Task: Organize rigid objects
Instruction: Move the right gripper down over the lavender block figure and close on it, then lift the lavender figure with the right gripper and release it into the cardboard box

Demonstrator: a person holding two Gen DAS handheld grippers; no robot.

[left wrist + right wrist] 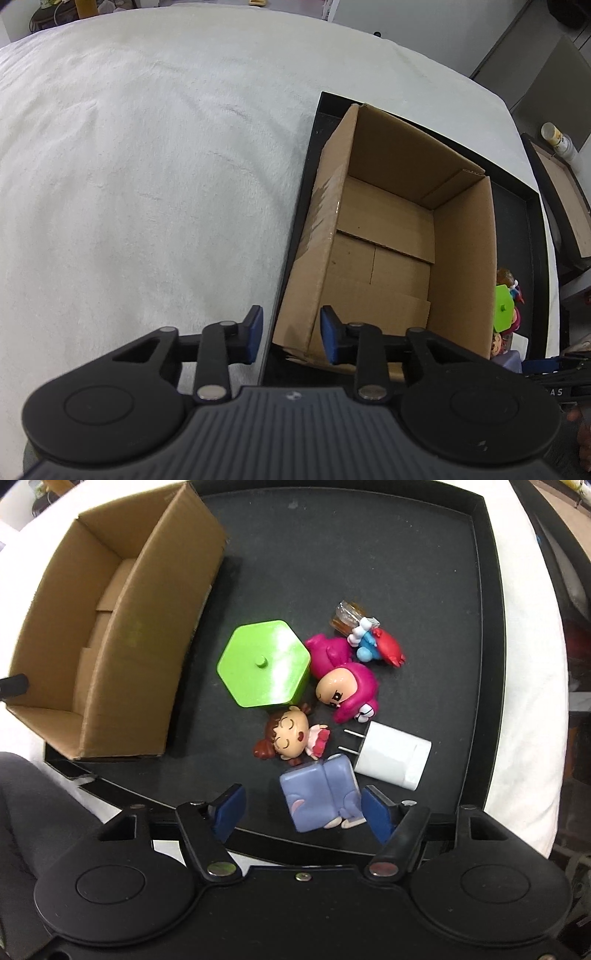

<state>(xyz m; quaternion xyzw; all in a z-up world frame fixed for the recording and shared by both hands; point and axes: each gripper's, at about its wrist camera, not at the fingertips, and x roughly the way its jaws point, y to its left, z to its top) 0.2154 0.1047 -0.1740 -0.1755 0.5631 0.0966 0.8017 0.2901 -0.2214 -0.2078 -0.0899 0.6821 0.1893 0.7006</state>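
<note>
An open, empty cardboard box (388, 236) stands on the left part of a black tray (369, 546); it also shows in the right wrist view (107, 635). My left gripper (291, 336) is open, its fingers either side of the box's near left corner. My right gripper (301, 812) is open above the tray's front edge, with a lilac toy figure (319, 797) between its fingers. Behind it lie a white plug charger (393, 755), a brown-haired doll (290, 738), a green hexagonal box (264, 662), a pink figure (347, 683), a small red-and-blue figure (376, 646) and a small amber jar (347, 618).
The tray lies on a white fluffy cloth (147, 166) that covers the table. A dark cabinet and a white bottle (557, 140) stand beyond the table's right edge. The green box and toys show at the box's right side in the left wrist view (504, 306).
</note>
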